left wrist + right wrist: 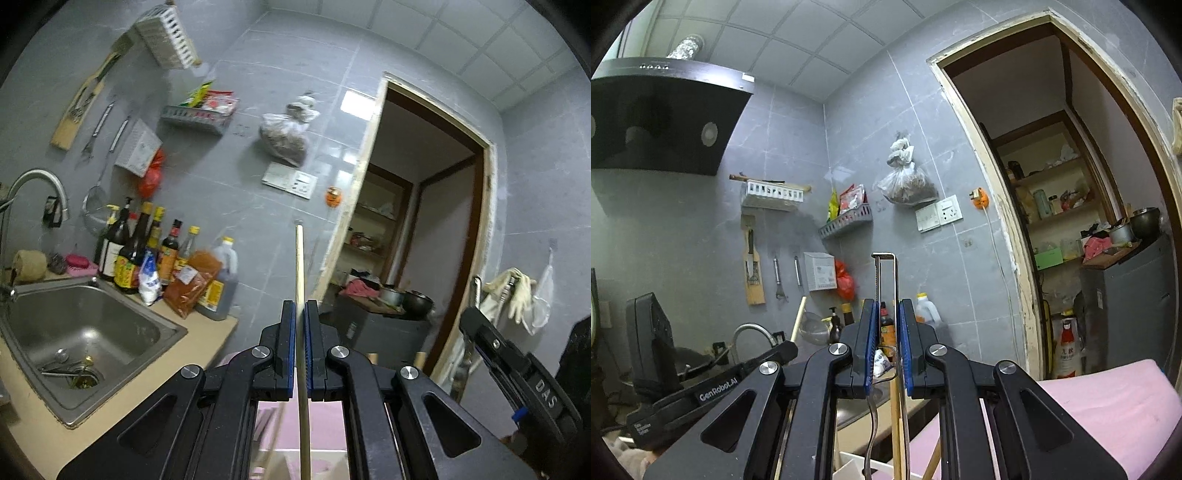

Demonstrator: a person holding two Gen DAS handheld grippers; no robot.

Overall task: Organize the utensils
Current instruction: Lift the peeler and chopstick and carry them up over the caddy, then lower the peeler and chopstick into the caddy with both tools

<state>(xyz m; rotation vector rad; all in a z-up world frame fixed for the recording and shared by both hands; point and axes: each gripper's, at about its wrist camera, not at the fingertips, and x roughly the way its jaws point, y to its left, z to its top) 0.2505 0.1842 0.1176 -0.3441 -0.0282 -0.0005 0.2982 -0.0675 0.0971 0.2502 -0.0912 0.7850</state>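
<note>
Both grippers are up in the air, pointing roughly level at the grey tiled wall, well away from any holder.

The left gripper (pixel 300 321) has its jaws pressed together on a single wooden chopstick (pixel 299 266), pinched partway along, so a long end sticks out ahead and the rest runs back under the camera. The right gripper (pixel 888 321) pinches a metal peeler (pixel 886 277), frame upright between the blue pads, with the serrated blade on the left; another wooden stick (pixel 894 424) sits beside its handle, whether gripped too I cannot tell.

Risks:
- the chopstick is thin and smooth, so it could pivot or slide out on a quick swing.
- its long front end could clip the bottles (pixel 147 251) or the wall.
- the peeler is held by a narrow frame and could twist in the pads (grip looks off-centre).
- the two grippers are close, the right one showing at the edge of the left view, so they could knock together.

Counts:
- grippers 2
- chopstick in left jaws 1
- peeler 1
- sink (pixel 166 332) 1, with something lying at its drain (blurred)
- bottles about 8
- hanging tools on wall 3 or so
- white container (pixel 849 465) below, 1
</note>
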